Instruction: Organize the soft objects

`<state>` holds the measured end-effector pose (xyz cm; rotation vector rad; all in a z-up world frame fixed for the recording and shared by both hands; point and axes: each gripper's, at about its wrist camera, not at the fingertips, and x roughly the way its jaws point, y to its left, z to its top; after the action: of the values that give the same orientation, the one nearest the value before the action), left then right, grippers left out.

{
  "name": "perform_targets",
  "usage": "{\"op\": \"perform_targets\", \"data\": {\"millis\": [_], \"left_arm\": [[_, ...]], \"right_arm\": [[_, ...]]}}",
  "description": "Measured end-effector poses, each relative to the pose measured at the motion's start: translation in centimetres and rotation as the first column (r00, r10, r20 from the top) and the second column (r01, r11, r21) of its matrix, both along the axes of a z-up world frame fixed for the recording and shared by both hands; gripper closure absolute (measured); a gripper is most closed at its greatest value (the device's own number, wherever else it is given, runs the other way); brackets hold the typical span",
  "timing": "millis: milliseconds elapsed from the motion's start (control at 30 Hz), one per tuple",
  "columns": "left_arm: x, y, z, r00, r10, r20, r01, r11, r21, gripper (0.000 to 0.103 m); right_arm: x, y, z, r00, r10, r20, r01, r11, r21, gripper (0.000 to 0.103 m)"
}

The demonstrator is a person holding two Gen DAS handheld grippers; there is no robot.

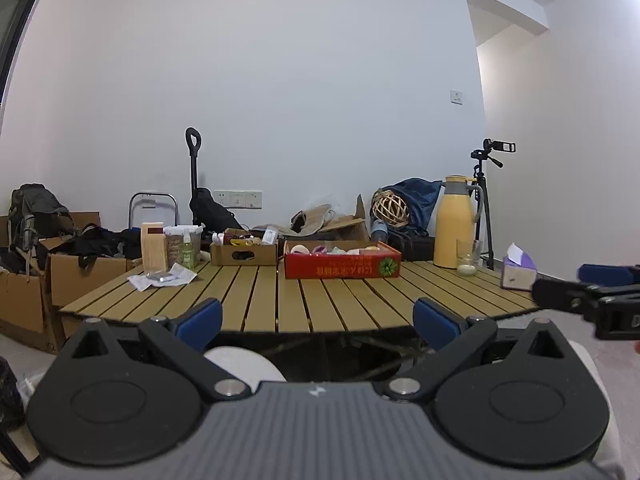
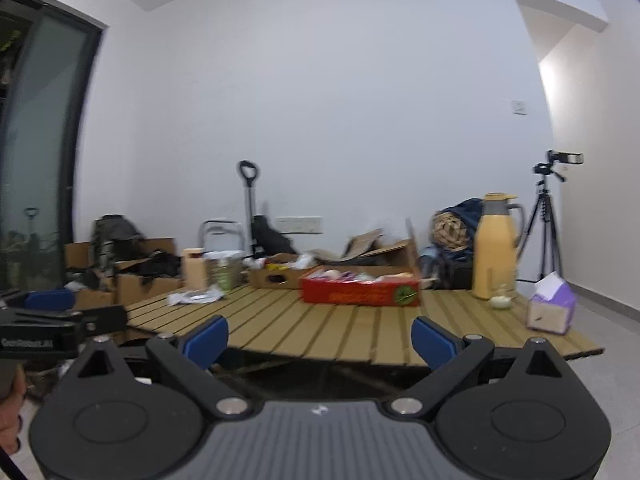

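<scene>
- Both tools, the left gripper (image 1: 318,318) and the right gripper (image 2: 320,336), stand wide open and hold nothing.
- Bring them level over the table (image 1: 256,300) toward the red box (image 1: 342,266), approaching slowly.

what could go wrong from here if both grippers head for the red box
Both grippers, left and right, are open and empty, short of the slatted table. Reaching toward the red box, the right one could clip the drinking glass or yellow thermos beside it. The grippers sit close side by side, so they might bump each other.
</scene>
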<state>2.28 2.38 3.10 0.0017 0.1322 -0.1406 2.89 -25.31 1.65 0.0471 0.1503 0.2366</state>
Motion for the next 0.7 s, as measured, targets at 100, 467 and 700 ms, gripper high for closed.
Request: {"op": "perform_targets", "data": {"millis": [100,467,700], "left_arm": [[-1.8,0.1,-0.3,1.0,0.005,0.016,-0.005,1.0,-0.007,0.0],[-2.9,0.0,-0.4,1.0,-0.004,0.024,0.005,1.0,-0.017,0.0],[-2.9,0.1,-0.6,1.0,-0.007,0.016,0.007,1.0,-0.017,0.0]], "right_arm": [[-1.7,0.1,-0.3,1.0,-0.005,-0.011,0.005,1.0,0.023,0.004],[-3.2,-0.1,-0.8,1.0,-0.027,-0.002,0.027,0.999,0.021,0.0],[-2.6,-0.3,-1.2,0.999,-0.017,-0.03,0.018,0.999,0.031,0.0]]}}
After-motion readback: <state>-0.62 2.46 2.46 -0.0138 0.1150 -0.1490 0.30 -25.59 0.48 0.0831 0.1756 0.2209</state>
